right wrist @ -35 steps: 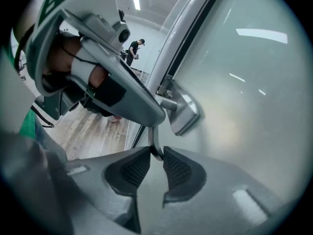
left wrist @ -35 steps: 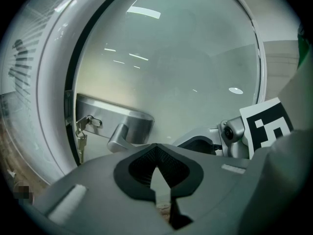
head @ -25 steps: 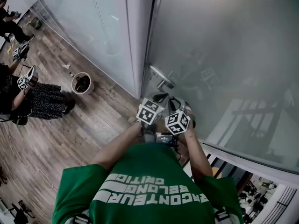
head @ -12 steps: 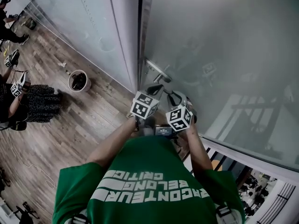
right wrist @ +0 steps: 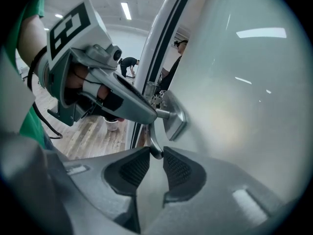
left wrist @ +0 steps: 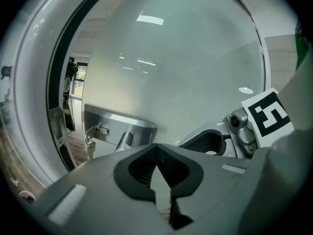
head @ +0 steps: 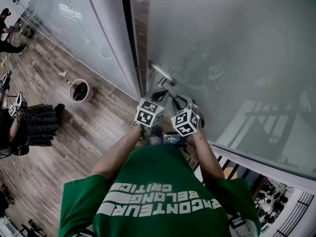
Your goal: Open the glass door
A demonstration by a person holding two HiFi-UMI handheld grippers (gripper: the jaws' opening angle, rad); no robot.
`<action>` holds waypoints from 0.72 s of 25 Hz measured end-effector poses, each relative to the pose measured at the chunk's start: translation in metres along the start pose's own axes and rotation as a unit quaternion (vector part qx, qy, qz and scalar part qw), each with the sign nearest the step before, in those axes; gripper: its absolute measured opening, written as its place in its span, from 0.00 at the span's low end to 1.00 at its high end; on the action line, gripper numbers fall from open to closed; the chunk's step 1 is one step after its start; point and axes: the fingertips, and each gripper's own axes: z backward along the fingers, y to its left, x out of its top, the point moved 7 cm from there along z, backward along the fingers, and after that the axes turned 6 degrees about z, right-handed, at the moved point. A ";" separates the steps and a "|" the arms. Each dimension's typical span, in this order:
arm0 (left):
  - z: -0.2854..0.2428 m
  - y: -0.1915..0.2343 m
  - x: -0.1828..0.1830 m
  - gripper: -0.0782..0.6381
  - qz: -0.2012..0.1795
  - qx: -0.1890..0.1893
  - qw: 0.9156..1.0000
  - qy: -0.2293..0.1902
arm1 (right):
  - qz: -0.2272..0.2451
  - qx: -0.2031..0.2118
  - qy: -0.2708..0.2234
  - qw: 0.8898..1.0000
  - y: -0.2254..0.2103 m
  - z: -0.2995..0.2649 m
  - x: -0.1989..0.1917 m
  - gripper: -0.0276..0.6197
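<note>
The frosted glass door (head: 232, 58) stands slightly ajar, and a strip of wooden floor shows in the gap at its left edge. Its metal handle (head: 164, 76) sticks out just above both grippers. In the right gripper view my right gripper (right wrist: 155, 155) is shut on the tip of the handle lever (right wrist: 153, 137), below the round plate (right wrist: 174, 115). My left gripper (left wrist: 159, 180) is shut and holds nothing, hovering beside the lock plate (left wrist: 115, 126), where keys (left wrist: 91, 140) hang. Both marker cubes sit side by side in the head view, the left gripper (head: 157, 96) next to the right gripper (head: 177, 100).
A fixed glass wall (head: 74, 28) and the door frame (head: 129, 43) stand to the left. On the wooden floor sits a potted plant (head: 79, 90), with a person (head: 19, 122) further left. A railing (head: 291, 211) over a lower level is at bottom right.
The door has swung open a little, and the gap at its left edge has widened. Both grippers stayed at the handle and moved slightly left with it.
</note>
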 end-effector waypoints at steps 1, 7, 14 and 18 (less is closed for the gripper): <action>-0.003 0.001 0.001 0.13 -0.001 0.002 1.000 0.000 | -0.002 0.001 0.000 1.000 -0.003 -0.002 0.000 0.17; -0.023 0.010 0.003 0.13 -0.004 0.020 1.000 -0.004 | -0.010 0.013 0.002 1.000 -0.015 -0.019 -0.005 0.16; -0.042 0.018 0.005 0.13 -0.012 0.036 0.999 -0.005 | -0.013 0.017 0.003 1.000 -0.027 -0.036 -0.011 0.16; -0.052 0.019 0.003 0.13 -0.030 0.054 0.998 -0.006 | -0.016 0.014 -0.002 1.000 -0.032 -0.038 -0.018 0.16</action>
